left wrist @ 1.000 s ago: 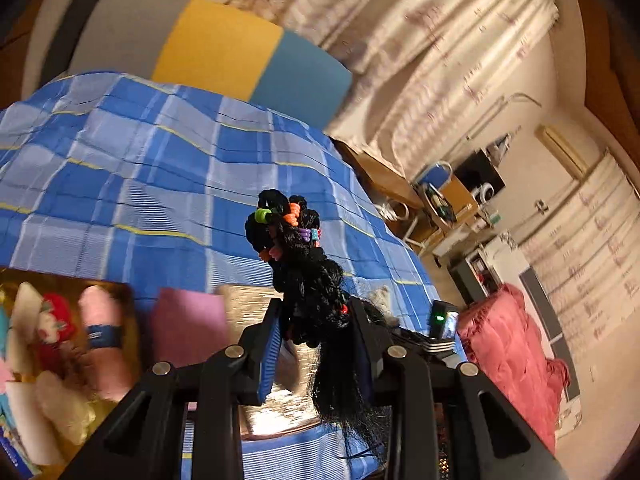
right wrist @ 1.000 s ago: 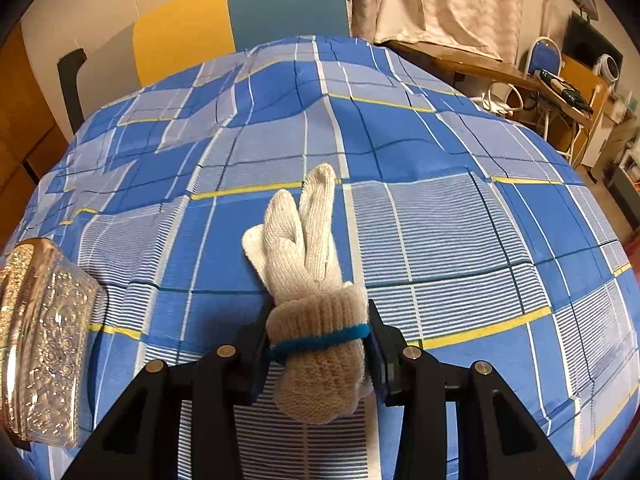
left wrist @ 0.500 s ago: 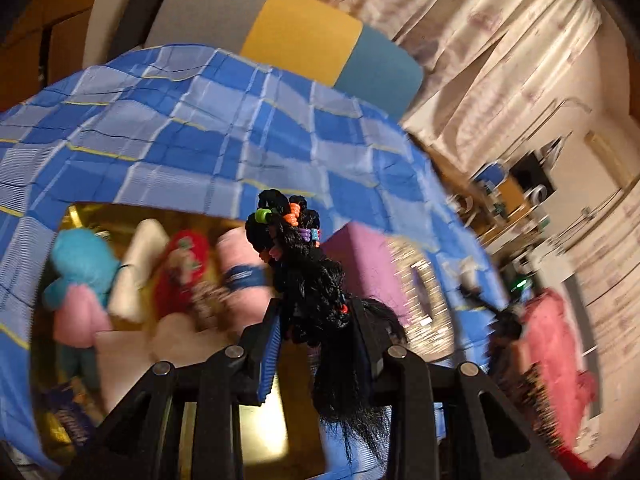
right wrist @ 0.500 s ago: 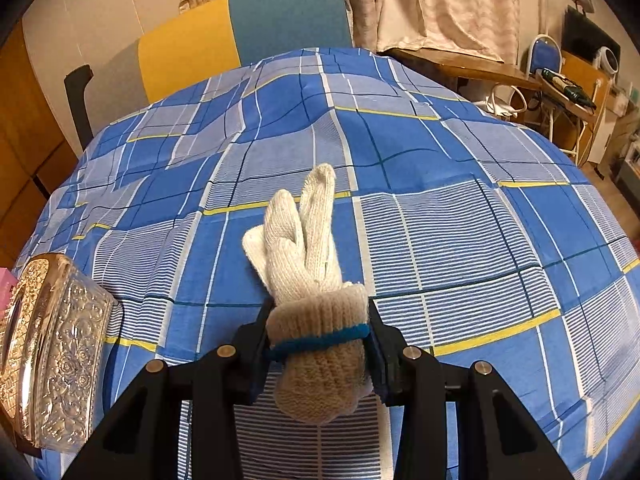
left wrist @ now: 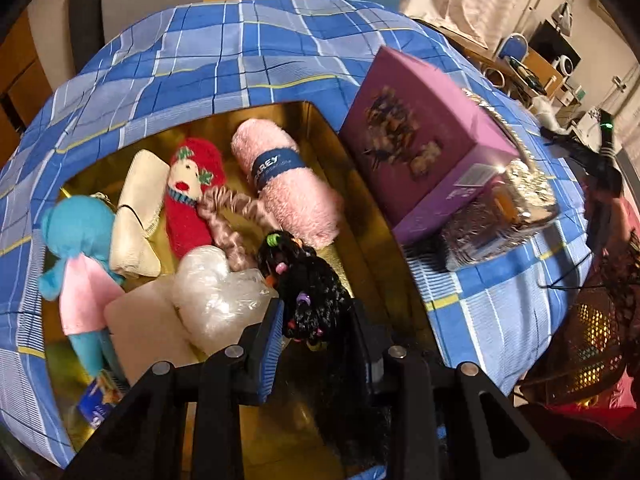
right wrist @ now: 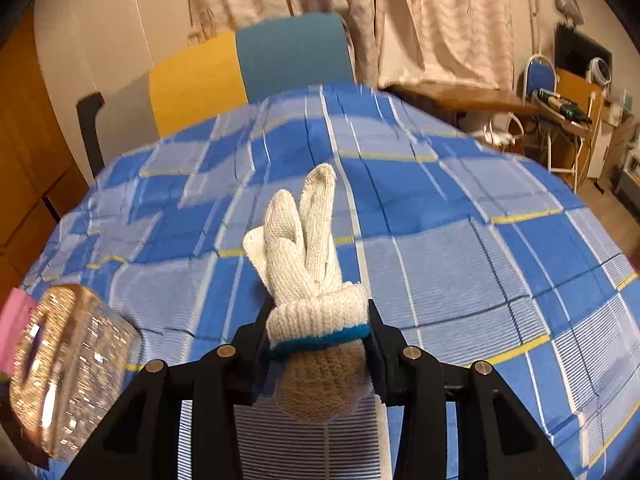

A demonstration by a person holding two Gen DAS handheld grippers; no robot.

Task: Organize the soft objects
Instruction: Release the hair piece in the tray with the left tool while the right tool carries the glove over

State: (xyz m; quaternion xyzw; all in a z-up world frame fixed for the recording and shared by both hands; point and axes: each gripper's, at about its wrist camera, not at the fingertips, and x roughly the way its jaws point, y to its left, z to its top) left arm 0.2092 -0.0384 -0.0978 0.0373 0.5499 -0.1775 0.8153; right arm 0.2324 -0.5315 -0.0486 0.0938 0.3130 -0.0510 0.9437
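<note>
- Left gripper (left wrist: pixel 316 320) is clamping a black hair bundle (left wrist: pixel 308 280) dotted with coloured beads, angled down over the open gold box (left wrist: pixel 360 184), presumably to drop it in with the rest.
- Already lying in the box: pink rolled towel (left wrist: pixel 288 184), red plush (left wrist: pixel 192 192), teal doll (left wrist: pixel 80 240), braided hair tie (left wrist: pixel 228 216), cream roll (left wrist: pixel 138 216), a plastic-wrapped lump (left wrist: pixel 216 296).
- Purple carton (left wrist: pixel 424 140) is sitting just beside the box on the blue checked cloth (left wrist: pixel 200 60).
- Right gripper (right wrist: pixel 318 344) is gripping a rolled knit glove (right wrist: pixel 308 264) by its cuff, held clear above the cloth, probably waiting its turn.
- Glittery case (right wrist: pixel 68 364) at the left edge is blurred; contents unclear.
</note>
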